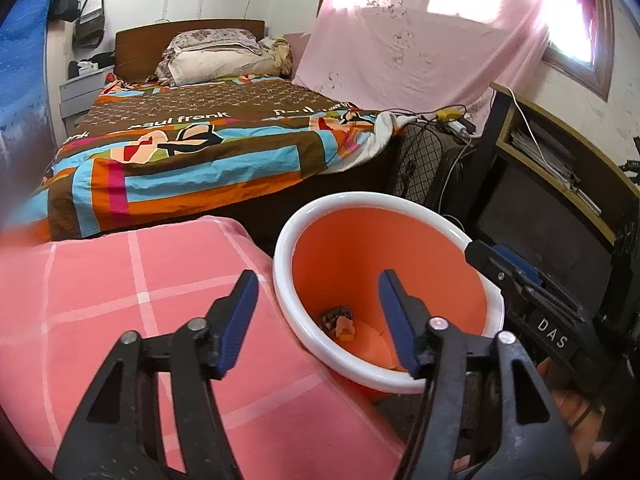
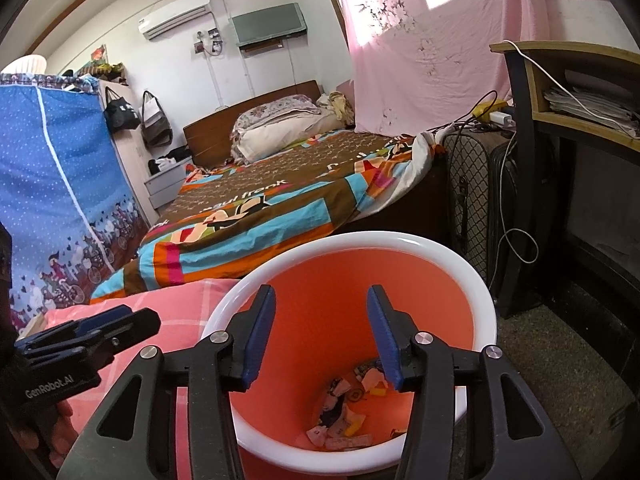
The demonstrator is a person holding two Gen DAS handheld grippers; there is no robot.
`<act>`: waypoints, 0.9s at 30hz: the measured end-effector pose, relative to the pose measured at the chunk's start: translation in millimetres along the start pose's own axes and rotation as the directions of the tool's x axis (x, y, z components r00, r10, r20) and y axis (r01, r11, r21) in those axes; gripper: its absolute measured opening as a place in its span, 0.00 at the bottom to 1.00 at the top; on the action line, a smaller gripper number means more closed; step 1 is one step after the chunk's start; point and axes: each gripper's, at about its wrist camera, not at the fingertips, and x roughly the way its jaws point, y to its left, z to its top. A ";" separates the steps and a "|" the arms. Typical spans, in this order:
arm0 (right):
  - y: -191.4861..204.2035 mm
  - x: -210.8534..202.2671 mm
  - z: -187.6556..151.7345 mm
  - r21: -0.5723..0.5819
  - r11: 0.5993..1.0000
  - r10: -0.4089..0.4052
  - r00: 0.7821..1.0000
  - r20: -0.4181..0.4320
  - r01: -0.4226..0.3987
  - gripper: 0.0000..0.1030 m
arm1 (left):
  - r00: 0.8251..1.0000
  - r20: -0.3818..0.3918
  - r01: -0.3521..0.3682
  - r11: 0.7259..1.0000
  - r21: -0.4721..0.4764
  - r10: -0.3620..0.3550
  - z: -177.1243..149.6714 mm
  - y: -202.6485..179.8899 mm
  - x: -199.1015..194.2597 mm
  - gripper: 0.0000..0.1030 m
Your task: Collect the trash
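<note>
Orange bin holding paper scraps; left gripper and right gripper above rim, fingers parted, empty.

free: bin mouth | blocked: pink cushion left, suitcase behind

Orange bin, pink checked cover

Left gripper and right gripper both parted, empty
</note>
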 end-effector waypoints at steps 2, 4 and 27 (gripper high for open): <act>0.2 0.0 0.0 0.000 1.000 -0.002 1.000 0.000 0.002 0.46 | 1.000 0.009 -0.012 1.000 -0.006 0.012 0.1 2.2 -1.8 0.58; -0.3 0.3 0.2 0.000 1.000 -0.005 1.000 0.001 0.005 0.48 | 0.999 0.017 -0.027 1.000 -0.011 0.027 -0.1 4.6 -3.4 0.61; 9.1 -9.9 -0.2 -0.005 1.000 -0.003 0.998 0.069 0.004 1.00 | 0.974 0.119 -0.184 0.978 -0.095 0.195 -12.4 36.8 -28.3 0.92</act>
